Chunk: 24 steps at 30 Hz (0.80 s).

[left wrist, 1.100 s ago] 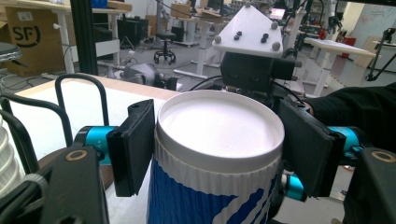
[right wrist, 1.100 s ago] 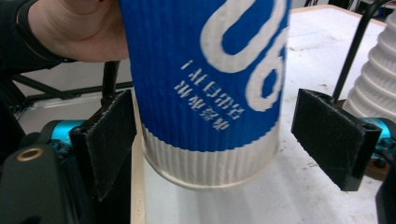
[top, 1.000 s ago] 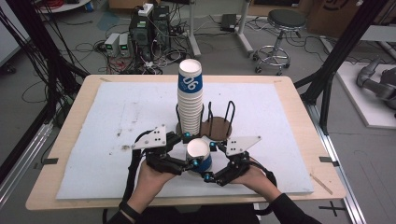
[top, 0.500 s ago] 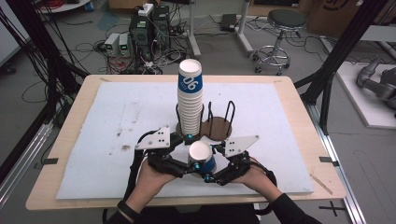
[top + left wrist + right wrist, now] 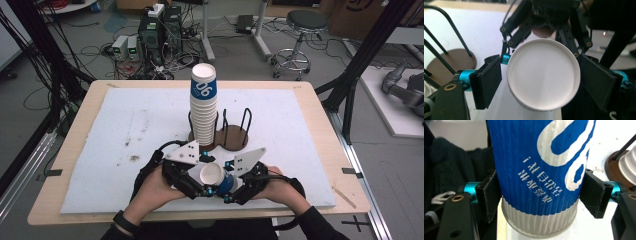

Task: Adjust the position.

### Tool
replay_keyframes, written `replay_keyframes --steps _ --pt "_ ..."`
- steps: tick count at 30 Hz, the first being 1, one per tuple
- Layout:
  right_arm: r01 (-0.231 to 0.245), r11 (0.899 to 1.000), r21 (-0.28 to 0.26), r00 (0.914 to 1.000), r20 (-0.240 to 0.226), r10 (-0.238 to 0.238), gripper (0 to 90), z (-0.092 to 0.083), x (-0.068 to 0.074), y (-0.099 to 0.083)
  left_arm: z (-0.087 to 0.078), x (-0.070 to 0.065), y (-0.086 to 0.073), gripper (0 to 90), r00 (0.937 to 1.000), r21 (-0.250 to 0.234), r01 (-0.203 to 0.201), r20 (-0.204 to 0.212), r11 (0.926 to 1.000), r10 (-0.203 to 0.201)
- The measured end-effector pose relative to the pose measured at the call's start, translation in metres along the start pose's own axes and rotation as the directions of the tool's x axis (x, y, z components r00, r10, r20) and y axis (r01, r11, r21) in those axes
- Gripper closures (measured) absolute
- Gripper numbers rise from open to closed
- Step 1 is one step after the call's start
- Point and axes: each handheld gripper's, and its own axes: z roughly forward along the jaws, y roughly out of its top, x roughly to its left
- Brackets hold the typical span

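Observation:
A blue paper cup (image 5: 222, 183) with white lettering lies tilted between both grippers near the table's front edge, its white round end turned up and to the left. In the right gripper view my right gripper (image 5: 540, 195) is shut on the blue cup (image 5: 536, 170), with a pad pressed to each side. In the left gripper view my left gripper (image 5: 541, 82) stands open around the cup's white end (image 5: 544, 75), with a thin gap at the left pad (image 5: 486, 80). From above, the left gripper (image 5: 202, 186) and right gripper (image 5: 229, 194) meet at the cup.
A tall stack of the same cups (image 5: 204, 107) stands in a brown wire-hooped holder (image 5: 235, 136) just beyond the grippers. A white mat (image 5: 125, 130) covers the wooden table (image 5: 320, 130). Beyond the table are cables, computer boxes and a stool (image 5: 305, 22) on the floor.
The cup has come down and toward the near edge. The left gripper has shifted right, closer around the cup's white end, and the right gripper has moved slightly left.

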Motion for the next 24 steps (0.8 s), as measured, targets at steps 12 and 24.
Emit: replay_keyframes --steps 12,24 --pt "-0.092 0.975 -0.201 0.9956 -0.038 0.086 17.4 -0.017 -0.009 -0.009 -0.012 0.010 -0.015 29.5 0.9992 -0.203 0.038 0.016 0.9785 -0.036" --pt "-0.216 0.880 -0.423 0.9764 -0.086 0.198 15.6 -0.030 -0.015 -0.014 -0.024 0.014 -0.025 29.8 0.9961 -0.478 0.088 0.042 0.8740 -0.077"
